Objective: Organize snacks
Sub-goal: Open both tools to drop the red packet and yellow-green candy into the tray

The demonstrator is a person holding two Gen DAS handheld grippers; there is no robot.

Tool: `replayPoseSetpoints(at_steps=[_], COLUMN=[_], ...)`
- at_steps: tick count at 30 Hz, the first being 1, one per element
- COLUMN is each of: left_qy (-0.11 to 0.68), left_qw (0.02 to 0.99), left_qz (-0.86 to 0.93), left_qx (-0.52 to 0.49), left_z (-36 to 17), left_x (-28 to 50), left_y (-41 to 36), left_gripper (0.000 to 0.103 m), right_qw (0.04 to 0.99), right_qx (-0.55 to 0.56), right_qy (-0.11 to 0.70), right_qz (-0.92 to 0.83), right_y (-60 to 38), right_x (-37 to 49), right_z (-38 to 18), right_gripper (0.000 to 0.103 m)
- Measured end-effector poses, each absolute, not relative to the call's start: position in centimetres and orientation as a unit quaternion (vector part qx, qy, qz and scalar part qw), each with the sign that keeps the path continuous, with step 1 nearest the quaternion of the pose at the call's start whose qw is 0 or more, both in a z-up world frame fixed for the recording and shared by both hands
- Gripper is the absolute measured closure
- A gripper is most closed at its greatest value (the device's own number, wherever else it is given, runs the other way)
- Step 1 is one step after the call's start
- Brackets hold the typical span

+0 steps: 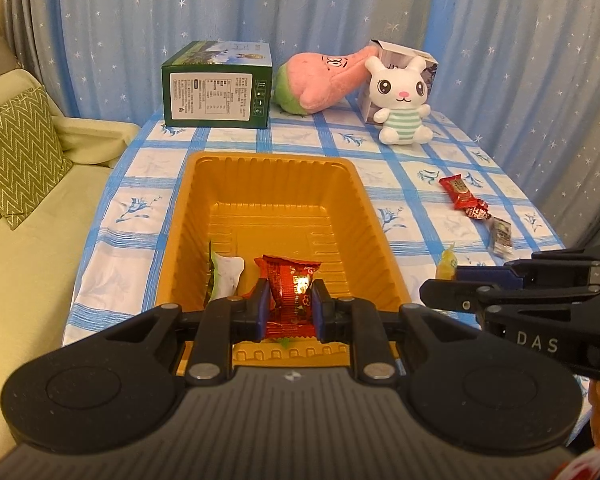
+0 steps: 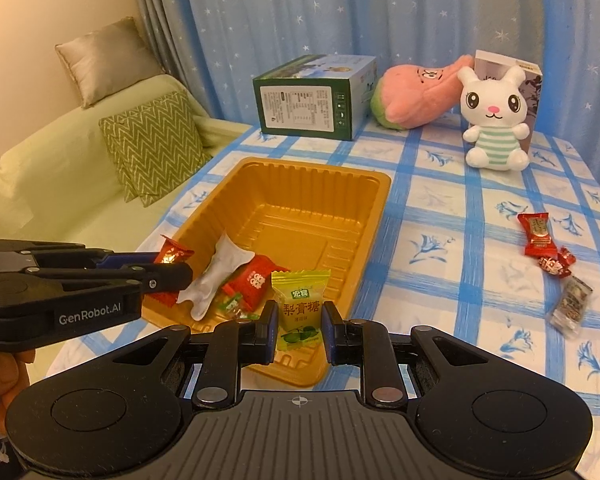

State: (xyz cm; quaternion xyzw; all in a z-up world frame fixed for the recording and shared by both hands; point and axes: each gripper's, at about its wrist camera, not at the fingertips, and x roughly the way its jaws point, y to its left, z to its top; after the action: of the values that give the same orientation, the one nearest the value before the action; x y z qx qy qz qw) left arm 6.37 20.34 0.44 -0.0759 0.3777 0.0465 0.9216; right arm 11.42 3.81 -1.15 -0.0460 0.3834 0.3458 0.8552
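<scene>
A gold plastic tray (image 1: pixel 278 184) (image 2: pixel 300 184) sits on the blue checked tablecloth. My left gripper (image 1: pixel 290 308) is shut on a red snack packet (image 1: pixel 290 284) over the tray's near end; it shows at the left of the right wrist view (image 2: pixel 168 268). My right gripper (image 2: pixel 300 330) is shut on a yellow candy packet (image 2: pixel 300 306) above the tray's near right corner; it shows in the left wrist view (image 1: pixel 448 276). In the tray lie a white packet (image 2: pixel 216 276), a red packet (image 2: pixel 252 280) and a small green one (image 2: pixel 232 306).
Loose snacks lie to the right: a red packet (image 2: pixel 536 234), a small red candy (image 2: pixel 556 264) and a clear packet (image 2: pixel 572 306). At the back stand a green box (image 2: pixel 312 98), a pink plush (image 2: pixel 416 94) and a white rabbit plush (image 2: pixel 494 120). A sofa (image 2: pixel 80 168) is left.
</scene>
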Motion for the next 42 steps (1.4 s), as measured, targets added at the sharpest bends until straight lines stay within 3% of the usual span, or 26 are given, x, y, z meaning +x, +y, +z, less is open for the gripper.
replayPoseSetpoints(at_steps=[16, 20, 42], left_qy=[0.4, 0.406, 0.383], left_qw=[0.912, 0.91, 0.916], left_qz=[0.045, 0.05, 0.078], left_qx=[-0.078, -0.073, -0.084], left_z=[-2.0, -2.8, -1.3], left_x=[9.2, 9.7, 6.2], left_y=[22.9, 23.1, 24.3], left_gripper=[0.084, 0.072, 0.071], right_qw=[0.851, 0.85, 0.845], right_qx=[-0.039, -0.035, -0.019], right_qy=[0.397, 0.399, 0.407], right_qz=[0.342, 0.342, 0.347], right_y=[5.5, 5.6, 6.6], right_x=[14.0, 14.1, 14.2], right_z=[-2.5, -2.7, -2.9], right_gripper=[0.08, 0.08, 0.08])
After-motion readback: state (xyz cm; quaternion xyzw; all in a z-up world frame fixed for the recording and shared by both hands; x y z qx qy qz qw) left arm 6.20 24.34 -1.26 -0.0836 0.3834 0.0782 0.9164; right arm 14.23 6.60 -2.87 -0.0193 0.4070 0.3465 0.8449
